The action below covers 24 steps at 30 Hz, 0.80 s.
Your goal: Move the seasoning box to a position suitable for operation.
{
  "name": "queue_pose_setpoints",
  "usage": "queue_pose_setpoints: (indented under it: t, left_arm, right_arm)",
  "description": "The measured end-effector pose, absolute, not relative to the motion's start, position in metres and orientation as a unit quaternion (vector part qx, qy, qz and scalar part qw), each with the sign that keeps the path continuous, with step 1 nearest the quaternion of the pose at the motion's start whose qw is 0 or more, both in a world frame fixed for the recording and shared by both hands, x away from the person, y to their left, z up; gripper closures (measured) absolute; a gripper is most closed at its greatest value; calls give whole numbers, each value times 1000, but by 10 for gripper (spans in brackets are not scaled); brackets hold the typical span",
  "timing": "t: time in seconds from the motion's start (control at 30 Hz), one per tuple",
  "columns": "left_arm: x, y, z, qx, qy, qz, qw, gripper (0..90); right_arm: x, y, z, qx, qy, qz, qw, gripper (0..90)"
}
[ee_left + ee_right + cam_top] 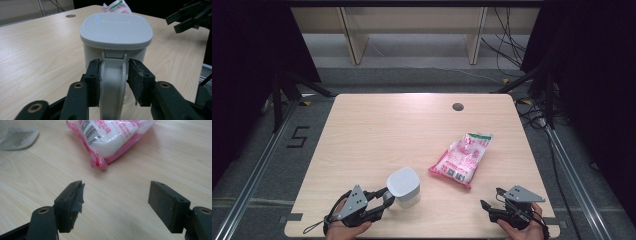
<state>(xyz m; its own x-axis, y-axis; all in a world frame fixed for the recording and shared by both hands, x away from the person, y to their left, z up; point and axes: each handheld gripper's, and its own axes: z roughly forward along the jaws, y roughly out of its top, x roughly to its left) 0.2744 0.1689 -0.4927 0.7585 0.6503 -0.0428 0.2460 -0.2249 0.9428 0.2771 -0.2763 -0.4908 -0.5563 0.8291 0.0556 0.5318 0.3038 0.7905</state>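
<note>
A white lidded container [403, 186] [116, 32] stands upright near the table's front edge, left of centre. My left gripper [384, 197] [113, 72] comes at it from the front left, shut on the container's grey-white handle [113, 82], with a pad pressed to each side. A pink and white plastic bag [462, 159] [110, 137] lies flat to the right of the container. My right gripper [486, 206] [116, 202] hovers open above bare wood at the front right, short of the bag, with nothing between its jaws.
The light wooden table [377, 125] has a round dark cable hole [457, 106] [70, 16] near its far edge. Beyond the table are shelf legs and loose cables [507, 45] on the floor. Dark curtains hang on both sides.
</note>
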Motion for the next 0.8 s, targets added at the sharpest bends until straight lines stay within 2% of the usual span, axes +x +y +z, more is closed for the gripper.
queue_pose_setpoints:
  t: [0.1, 0.3, 0.8]
  left_arm:
    - [274, 168, -493, 759, 296, 185, 549, 657]
    - [272, 158, -492, 760, 302, 220, 531, 680]
    - [308, 156, -494, 736, 335, 239, 537, 683]
  right_arm:
    - [277, -277, -491, 433, 786, 401, 185, 287]
    - [278, -276, -491, 432, 786, 400, 188, 287]
    - [278, -276, -491, 436, 785, 399, 184, 287]
